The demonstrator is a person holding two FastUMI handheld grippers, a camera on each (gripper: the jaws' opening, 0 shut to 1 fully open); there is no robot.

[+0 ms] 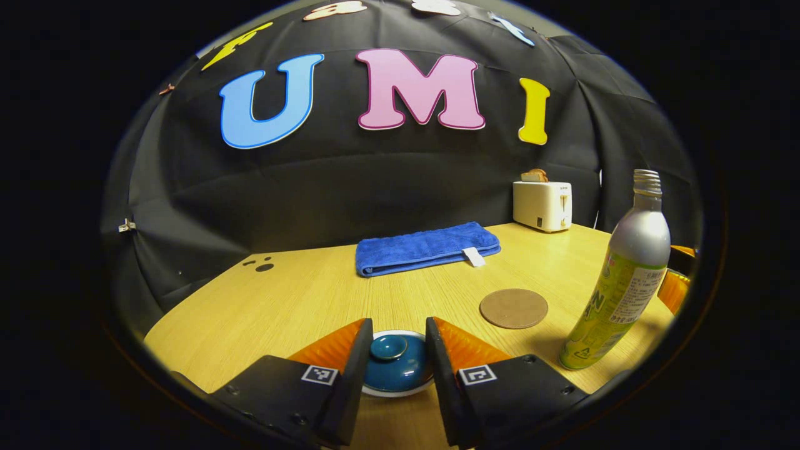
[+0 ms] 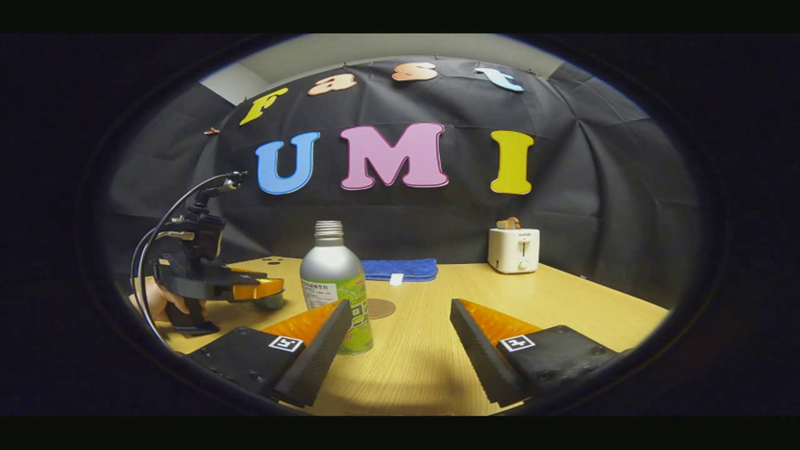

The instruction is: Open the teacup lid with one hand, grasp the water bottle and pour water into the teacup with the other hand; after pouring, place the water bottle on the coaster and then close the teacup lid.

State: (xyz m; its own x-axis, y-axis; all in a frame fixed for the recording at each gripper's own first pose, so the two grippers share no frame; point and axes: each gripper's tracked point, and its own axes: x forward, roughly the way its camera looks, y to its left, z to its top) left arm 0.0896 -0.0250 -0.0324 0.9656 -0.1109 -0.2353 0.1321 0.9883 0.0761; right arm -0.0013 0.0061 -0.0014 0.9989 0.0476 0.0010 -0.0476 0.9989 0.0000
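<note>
1. Between the left gripper's [image 1: 396, 359] fingers sits the blue teacup lid [image 1: 394, 362], its knob midway; the jaws stand parted on either side, and whether they touch the lid cannot be told.
2. Right of the lid on the wooden table [image 1: 300, 300] lies a round brown coaster [image 1: 514, 307], and right of that stands the uncapped water bottle [image 1: 619, 281].
3. At the far edge lie a folded blue towel [image 1: 426, 248] and a white toaster [image 1: 542, 204].
4. Near the bottle [image 2: 334, 281], the right gripper [image 2: 400, 347] is wide open and holds nothing; the bottle stands just beyond its left finger.
5. Far left in the right gripper view, a hand [image 2: 156, 300] holds the left gripper [image 2: 265, 289] over the teacup [image 2: 270, 302].
</note>
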